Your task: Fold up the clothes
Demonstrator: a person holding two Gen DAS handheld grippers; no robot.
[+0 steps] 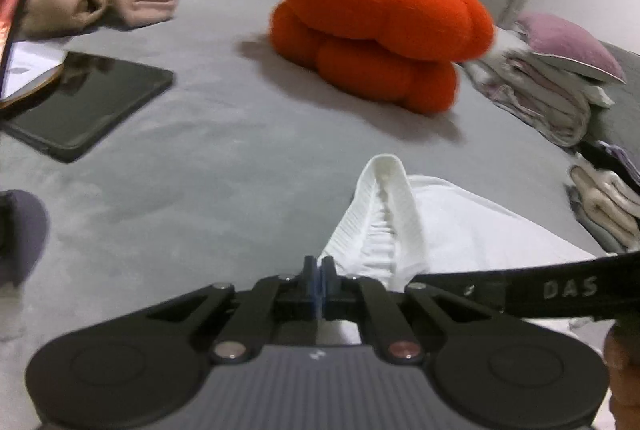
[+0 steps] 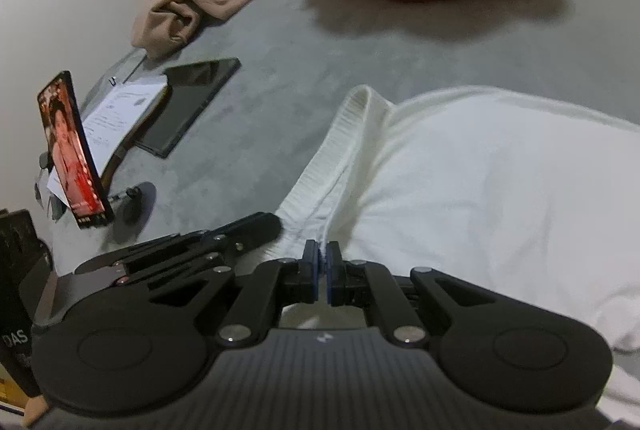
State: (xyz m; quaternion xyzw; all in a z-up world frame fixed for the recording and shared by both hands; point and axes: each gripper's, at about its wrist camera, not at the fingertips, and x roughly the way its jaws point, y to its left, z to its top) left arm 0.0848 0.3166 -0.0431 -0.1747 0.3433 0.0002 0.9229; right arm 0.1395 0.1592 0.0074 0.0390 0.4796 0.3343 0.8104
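A white garment (image 1: 460,226) with a ribbed hem (image 1: 386,206) lies on the grey bed cover; it also shows in the right wrist view (image 2: 480,182), ribbed hem (image 2: 320,166) raised in a fold. My left gripper (image 1: 319,270) is shut, pinching the white garment at the hem's near end. My right gripper (image 2: 322,262) is shut on the same garment's edge just beside it. The left gripper also shows in the right wrist view (image 2: 256,226), close at the left of the right one.
An orange pumpkin cushion (image 1: 372,18) sits at the back. A tan crumpled garment (image 2: 196,6), a dark tablet (image 1: 84,102), papers (image 2: 120,110) and a phone on a stand (image 2: 72,150) lie left. Folded clothes (image 1: 552,82) are stacked right.
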